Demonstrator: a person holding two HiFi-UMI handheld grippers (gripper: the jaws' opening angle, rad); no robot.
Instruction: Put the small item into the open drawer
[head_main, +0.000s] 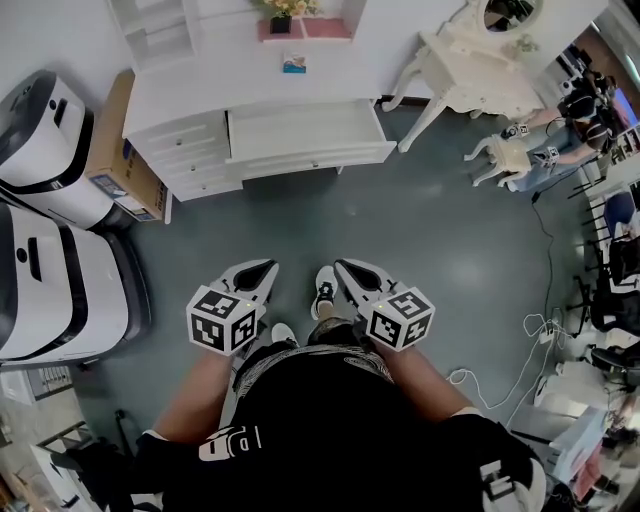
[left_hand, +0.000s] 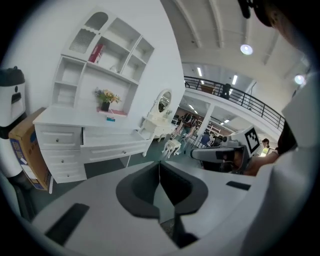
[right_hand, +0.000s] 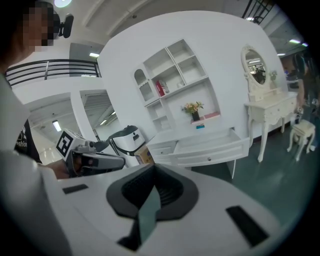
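The small item, a teal box (head_main: 294, 63), lies on the top of the white desk (head_main: 190, 95) beside a pink tray with a potted plant. It also shows in the gripper views as the same small teal box (left_hand: 111, 118) (right_hand: 200, 126). Below the desk top, the wide drawer (head_main: 305, 130) (left_hand: 110, 137) (right_hand: 210, 145) stands pulled out and looks bare inside. Both grippers are held close to the person's waist, well short of the desk and pointing toward it. The left gripper (head_main: 265, 268) (left_hand: 159, 162) is shut on nothing, and the right gripper (head_main: 345, 265) (right_hand: 152, 167) is shut and holds nothing too.
Two large white machines (head_main: 45, 200) and a cardboard box (head_main: 120, 150) stand left of the desk. A white dressing table with a mirror (head_main: 480, 60) and a stool (head_main: 500, 155) stand to the right. Cables (head_main: 530, 340) trail on the grey floor at the right, near other people.
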